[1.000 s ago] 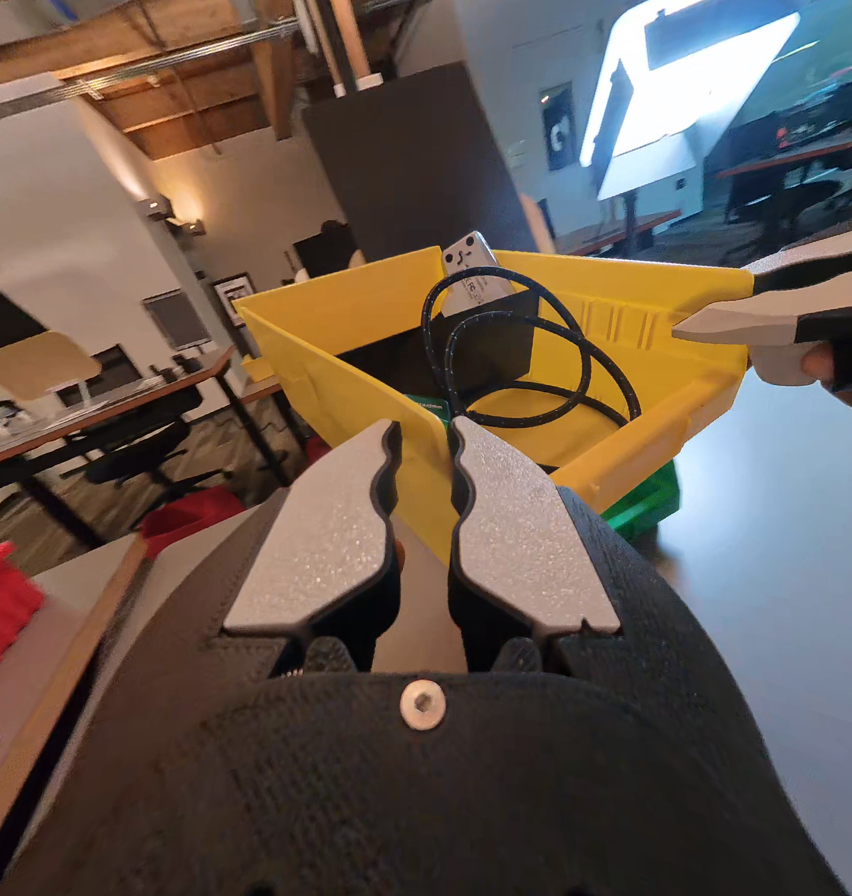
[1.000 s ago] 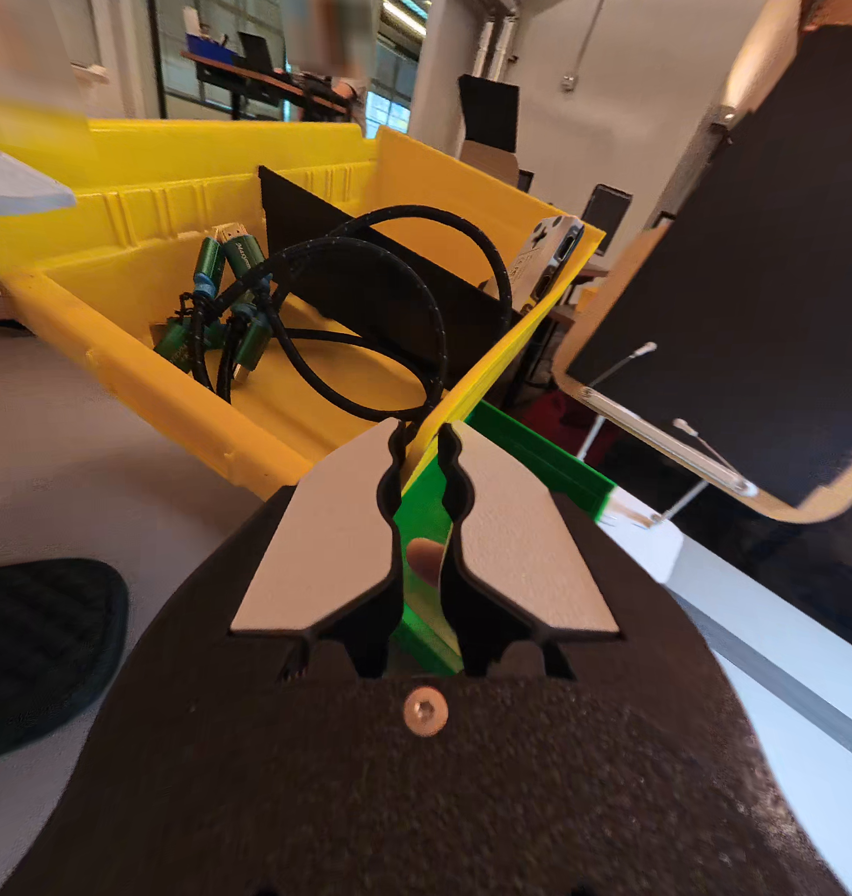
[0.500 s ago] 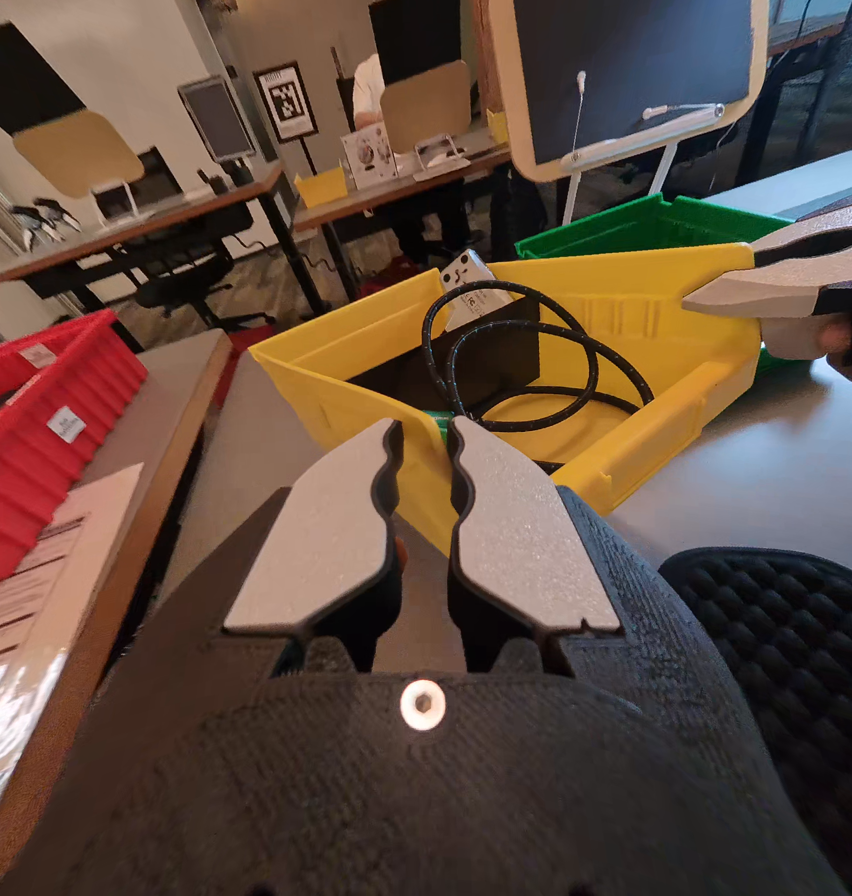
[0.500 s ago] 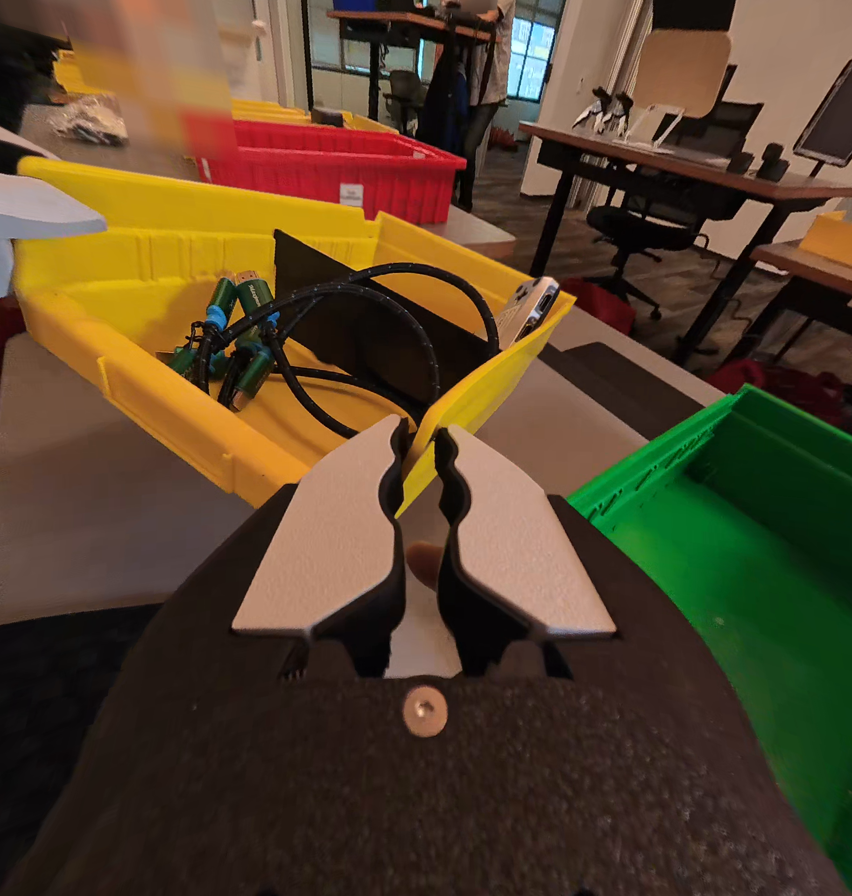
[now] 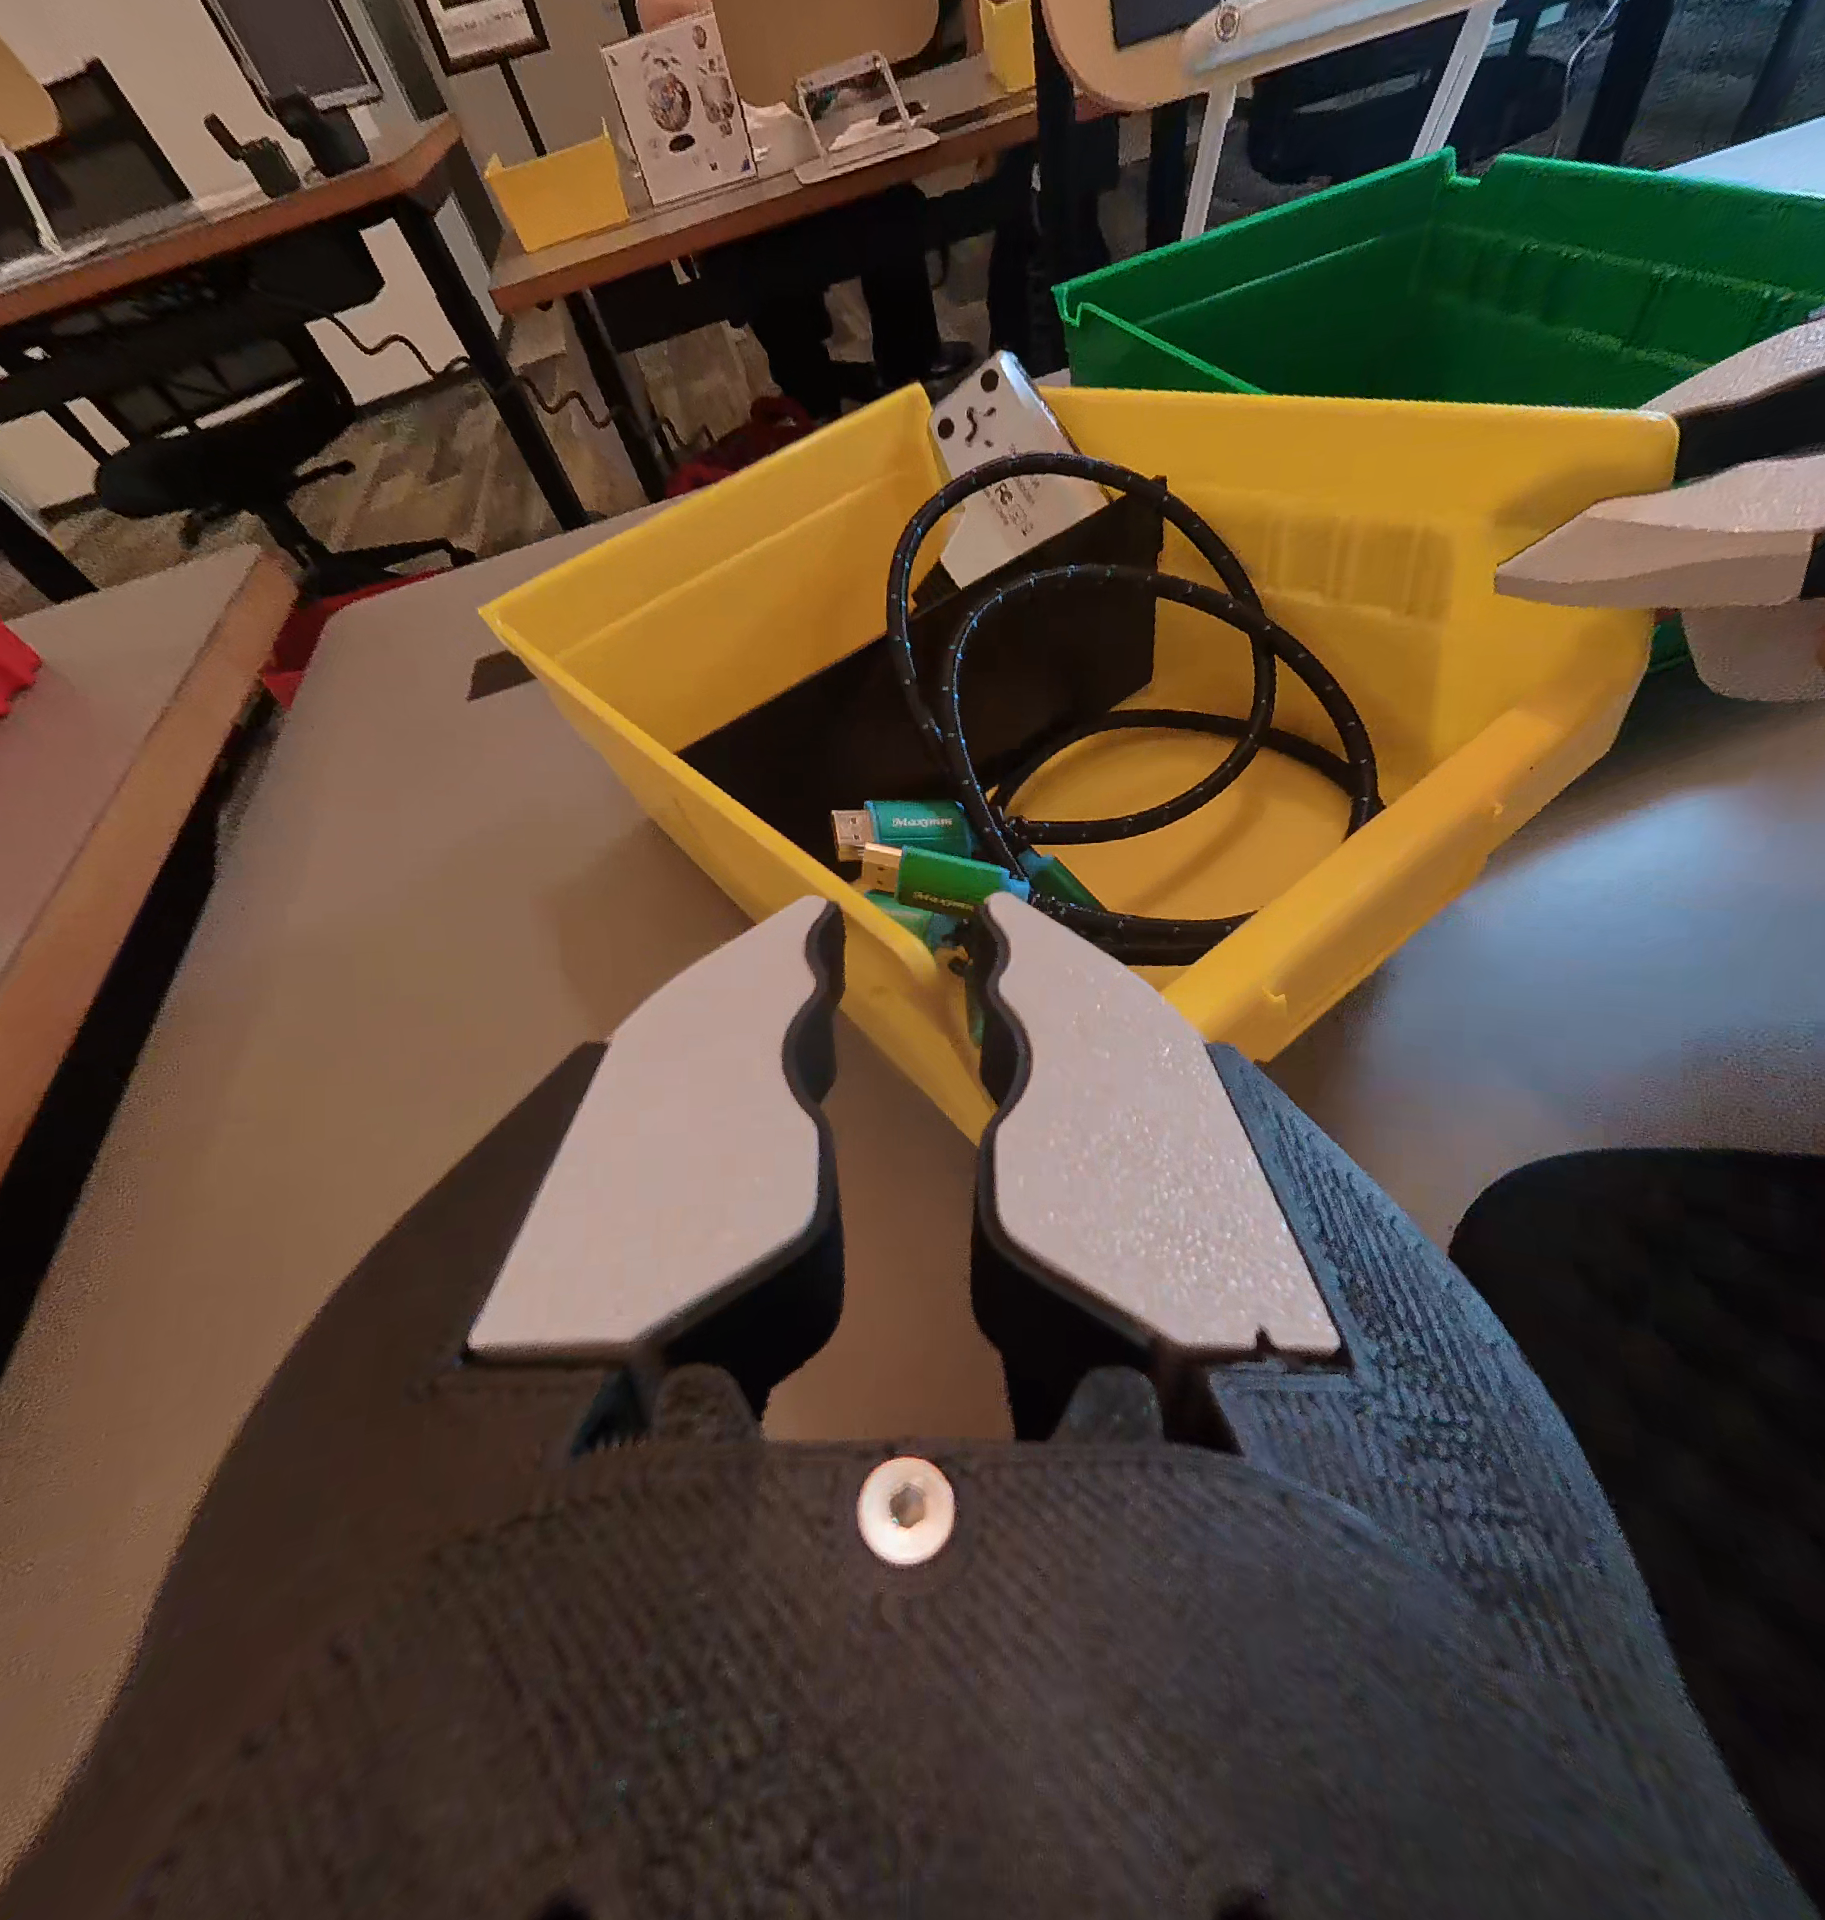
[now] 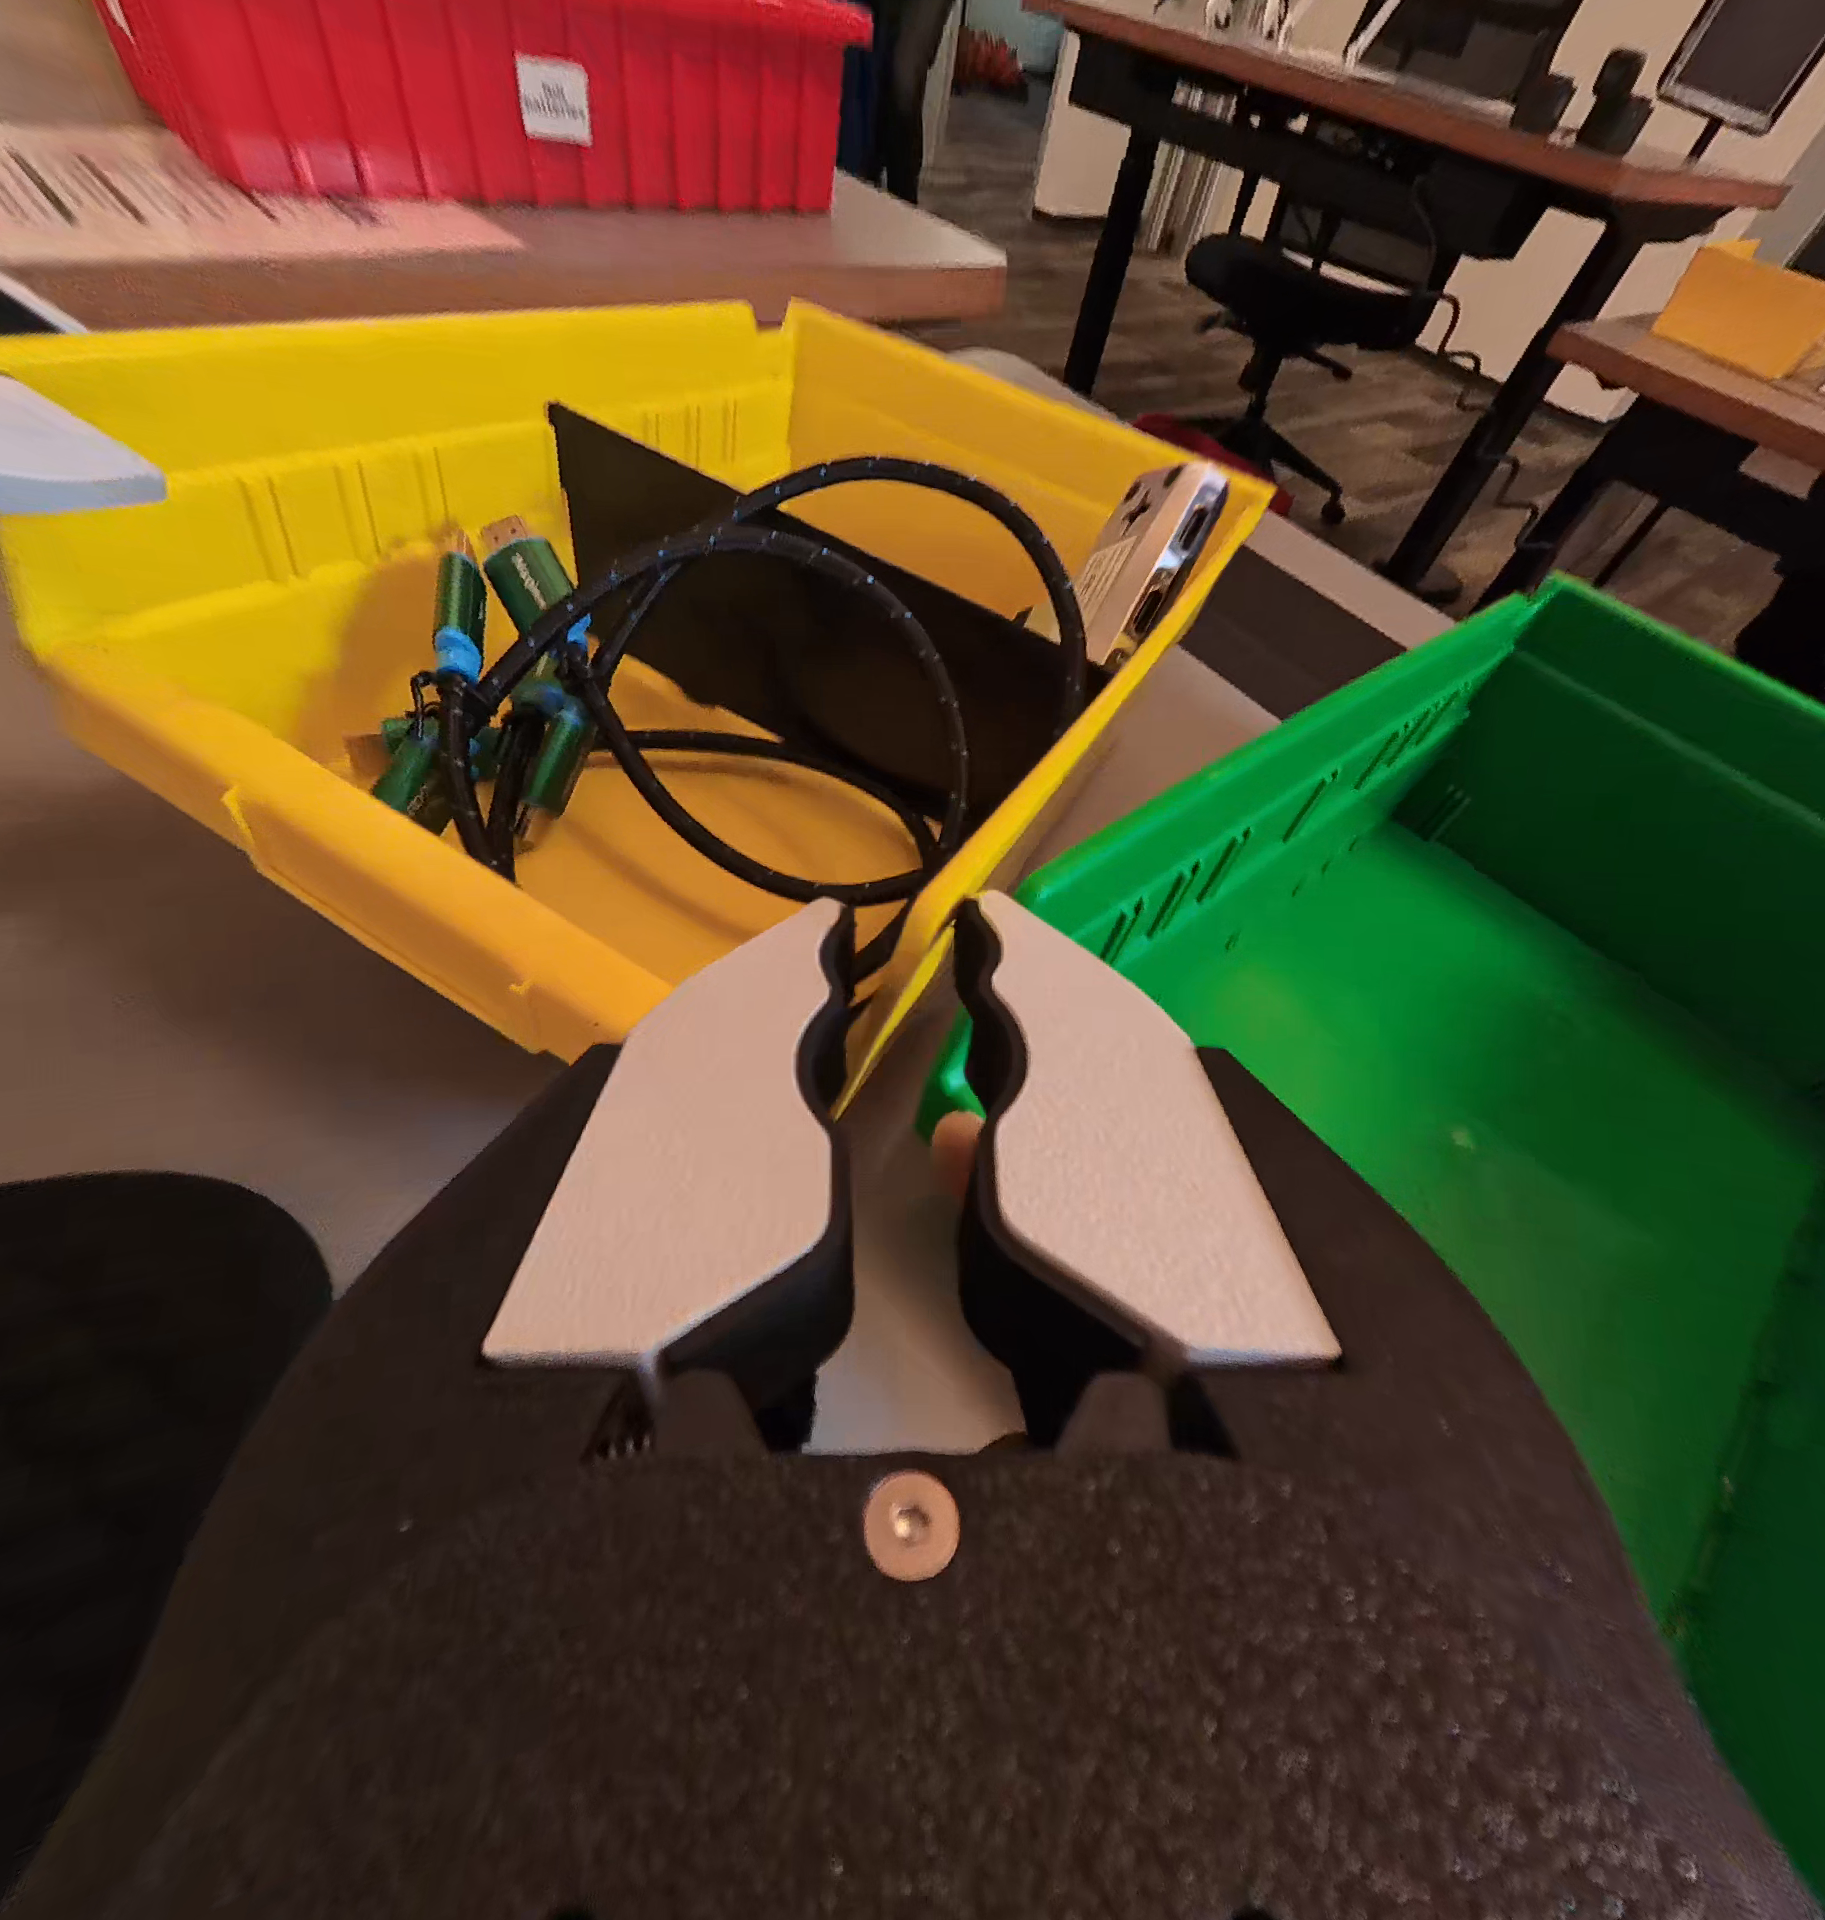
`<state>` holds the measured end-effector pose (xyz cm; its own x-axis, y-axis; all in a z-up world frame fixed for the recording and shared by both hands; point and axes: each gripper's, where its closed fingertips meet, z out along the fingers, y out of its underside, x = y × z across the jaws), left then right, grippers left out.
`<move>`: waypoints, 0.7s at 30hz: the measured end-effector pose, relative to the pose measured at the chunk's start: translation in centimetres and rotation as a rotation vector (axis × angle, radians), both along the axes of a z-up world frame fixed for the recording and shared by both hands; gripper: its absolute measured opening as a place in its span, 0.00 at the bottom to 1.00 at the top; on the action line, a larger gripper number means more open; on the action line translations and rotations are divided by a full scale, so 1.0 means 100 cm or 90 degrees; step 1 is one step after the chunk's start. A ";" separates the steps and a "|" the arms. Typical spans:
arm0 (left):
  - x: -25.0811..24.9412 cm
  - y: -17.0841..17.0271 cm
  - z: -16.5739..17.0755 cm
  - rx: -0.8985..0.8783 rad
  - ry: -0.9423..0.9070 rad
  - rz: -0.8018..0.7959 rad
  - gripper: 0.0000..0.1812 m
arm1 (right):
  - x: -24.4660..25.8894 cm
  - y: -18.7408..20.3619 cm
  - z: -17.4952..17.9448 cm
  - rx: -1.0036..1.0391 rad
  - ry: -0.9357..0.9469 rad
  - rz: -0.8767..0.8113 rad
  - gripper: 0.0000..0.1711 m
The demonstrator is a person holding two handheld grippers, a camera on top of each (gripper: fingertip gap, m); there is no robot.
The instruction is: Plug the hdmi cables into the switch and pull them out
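You work at a grey table (image 5: 388,935) in an office of desks and chairs. On it stands a yellow bin (image 6: 451,914) split by a black divider (image 6: 783,623). Coiled black hdmi cables (image 5: 1126,717) with green plugs (image 5: 939,878) lie in its near part; the white switch (image 5: 1001,457) leans upright against the far wall. Your left gripper (image 5: 908,925) straddles one bin corner, your right gripper (image 6: 897,914) another, each with a narrow gap, grasping nothing. A green bin (image 6: 1510,987) sits beside.
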<state>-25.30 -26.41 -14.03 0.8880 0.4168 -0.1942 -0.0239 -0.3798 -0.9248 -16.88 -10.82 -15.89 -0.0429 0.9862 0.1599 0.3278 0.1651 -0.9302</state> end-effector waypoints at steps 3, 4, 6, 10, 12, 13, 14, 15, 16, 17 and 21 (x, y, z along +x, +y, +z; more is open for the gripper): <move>0.000 0.009 -0.013 -0.013 -0.018 -0.008 0.13 | 0.005 0.004 -0.013 0.009 -0.039 0.002 0.15; 0.001 0.012 -0.017 -0.022 -0.019 -0.016 0.13 | 0.011 0.009 -0.011 0.020 -0.044 -0.005 0.15; 0.007 0.015 -0.024 -0.042 -0.028 -0.041 0.15 | 0.028 0.014 0.005 0.026 -0.028 -0.002 0.15; 0.011 0.009 -0.010 -0.044 -0.016 -0.076 0.20 | 0.068 0.046 0.048 0.074 -0.023 -0.001 0.16; 0.014 0.003 0.011 -0.022 -0.002 -0.086 0.24 | 0.080 0.072 0.056 0.112 -0.071 0.004 0.17; 0.018 0.002 0.019 -0.019 0.007 -0.095 0.25 | 0.085 0.080 0.054 0.121 -0.105 0.027 0.21; 0.024 0.002 0.024 -0.027 0.016 -0.107 0.27 | 0.088 0.088 0.049 0.132 -0.144 0.050 0.25; 0.030 0.004 0.025 -0.045 0.023 -0.120 0.29 | 0.091 0.097 0.042 0.149 -0.183 0.063 0.28; 0.035 0.007 0.024 -0.069 0.031 -0.132 0.31 | 0.091 0.106 0.038 0.173 -0.206 0.069 0.30; 0.040 0.012 0.022 -0.088 0.040 -0.145 0.32 | 0.090 0.113 0.037 0.191 -0.211 0.077 0.30; 0.055 0.037 0.018 -0.123 0.052 -0.199 0.33 | 0.092 0.126 0.022 0.220 -0.253 0.128 0.27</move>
